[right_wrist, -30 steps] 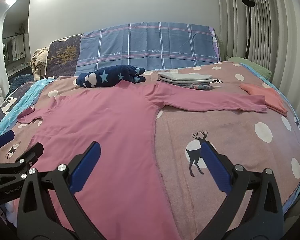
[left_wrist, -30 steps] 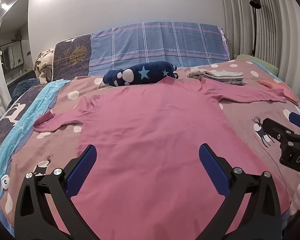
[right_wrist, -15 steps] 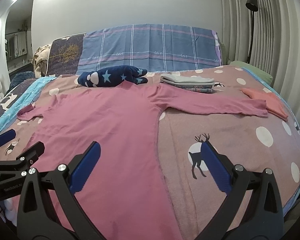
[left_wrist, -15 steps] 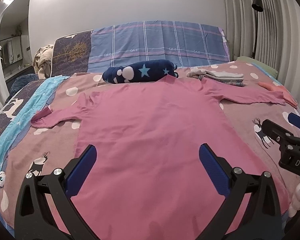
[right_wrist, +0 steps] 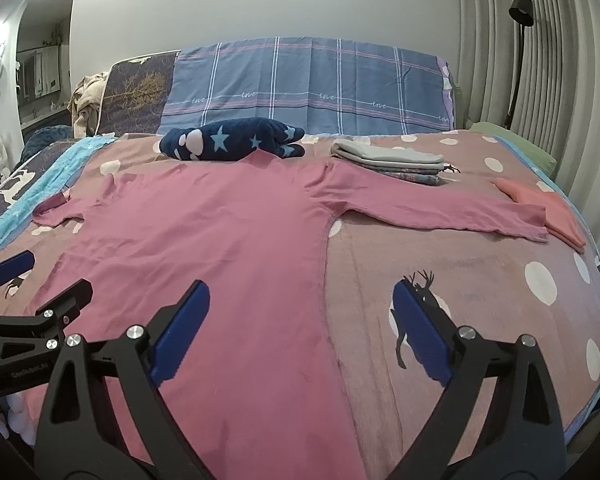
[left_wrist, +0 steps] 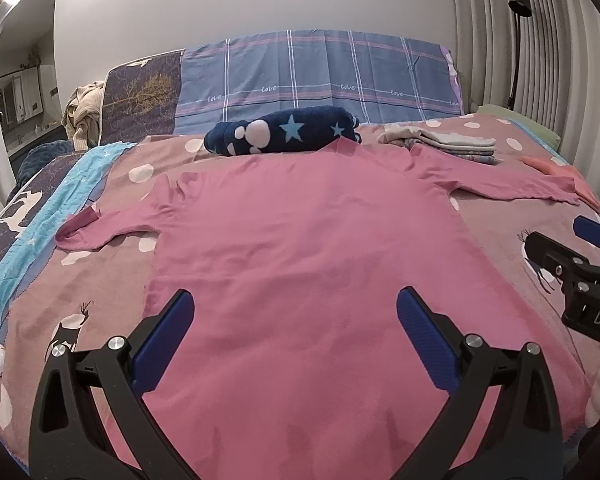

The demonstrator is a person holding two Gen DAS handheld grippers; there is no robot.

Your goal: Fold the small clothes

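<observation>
Black hand-held gripper (left_wrist: 292, 312) — blue pads (left_wrist: 424, 344)

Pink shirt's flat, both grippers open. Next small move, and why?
Probably lower the right gripper onto the pink shirt side seam and pinch it. The shirt lies spread with both sleeves out, no fold begun, and both the right and the left gripper are empty.
</observation>
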